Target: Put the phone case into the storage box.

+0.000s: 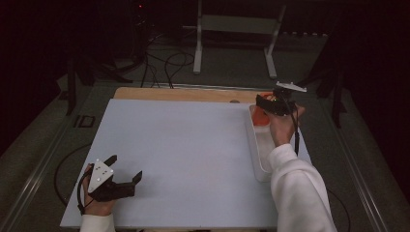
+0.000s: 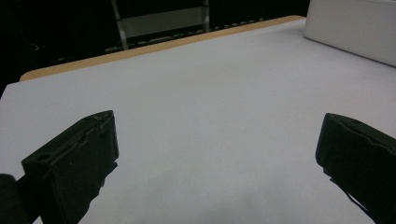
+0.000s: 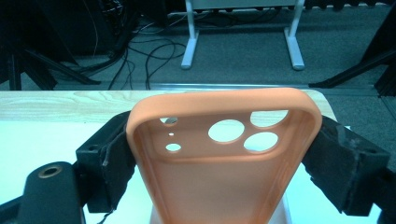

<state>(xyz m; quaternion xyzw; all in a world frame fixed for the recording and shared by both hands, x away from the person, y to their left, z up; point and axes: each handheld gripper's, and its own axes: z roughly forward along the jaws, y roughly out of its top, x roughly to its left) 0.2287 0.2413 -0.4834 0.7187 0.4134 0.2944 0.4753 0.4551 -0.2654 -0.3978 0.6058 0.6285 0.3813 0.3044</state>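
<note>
Surface: pale mat (image 1: 183, 145) lay over a wooden table (image 1: 179, 93).
Room: dark; cables (image 1: 164, 63) lay on the floor.
Right gripper (image 3: 224, 154): clamped the orange phone case (image 3: 224, 186) above the white tray (image 1: 257, 145), far right.
Left gripper (image 1: 126, 169): jaws apart, near left.

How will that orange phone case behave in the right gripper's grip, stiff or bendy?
The orange phone case is a thin open shell with cut-outs, so probably light and somewhat flexible. Its matte surface suggests it grips rather than slips. The right gripper clamps both long sides, so hard squeezing might bow it.
</note>
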